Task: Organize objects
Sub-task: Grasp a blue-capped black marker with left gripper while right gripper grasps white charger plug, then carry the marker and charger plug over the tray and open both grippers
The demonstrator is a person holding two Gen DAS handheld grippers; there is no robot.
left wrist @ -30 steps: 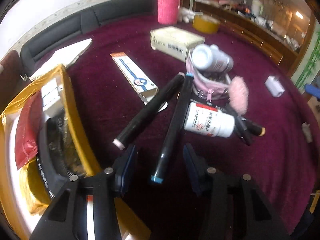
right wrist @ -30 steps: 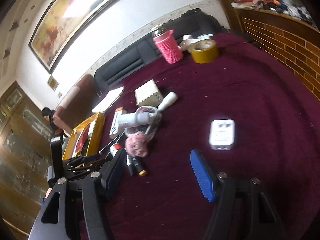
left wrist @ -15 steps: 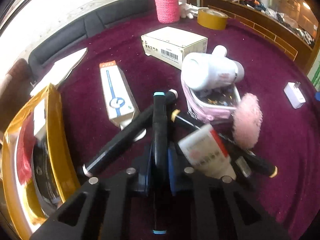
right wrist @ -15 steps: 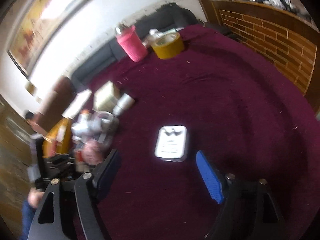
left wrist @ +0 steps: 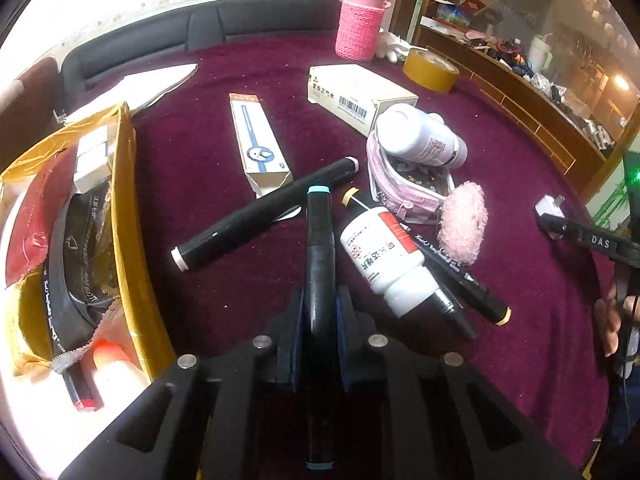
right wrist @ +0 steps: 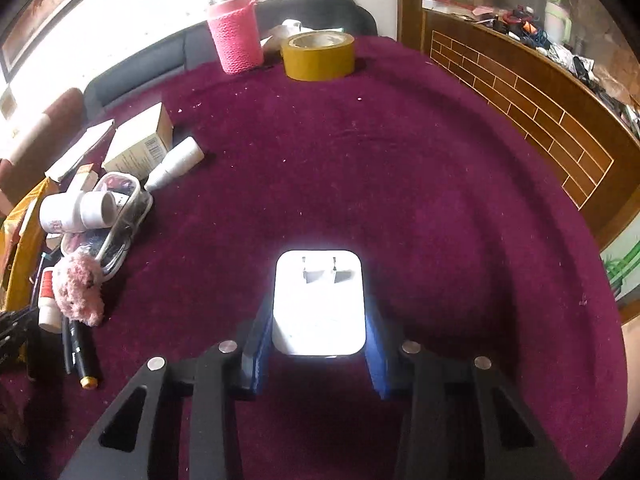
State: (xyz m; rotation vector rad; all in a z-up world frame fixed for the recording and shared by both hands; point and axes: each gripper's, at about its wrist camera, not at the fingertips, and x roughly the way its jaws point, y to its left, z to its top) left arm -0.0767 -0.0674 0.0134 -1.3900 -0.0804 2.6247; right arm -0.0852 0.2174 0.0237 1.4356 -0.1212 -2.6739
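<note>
Clamping black marker (left wrist: 319,264), left gripper (left wrist: 319,312), right gripper (right wrist: 318,320) closing around white charger (right wrist: 319,304)

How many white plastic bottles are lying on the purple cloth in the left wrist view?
2. One white bottle rests on top of the pink pouch. The other, a red-labelled bottle, lies across the black markers near the left gripper. More may be hidden.

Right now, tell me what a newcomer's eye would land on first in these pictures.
First, the glaring white charger on the maroon tablecloth, between the closing pads of the right gripper. Next, the teal-capped black marker clamped in the left gripper, pointing into a heap of markers and pill bottles. At the far edge stands the pink knitted flask beside the yellow tape roll.
</note>
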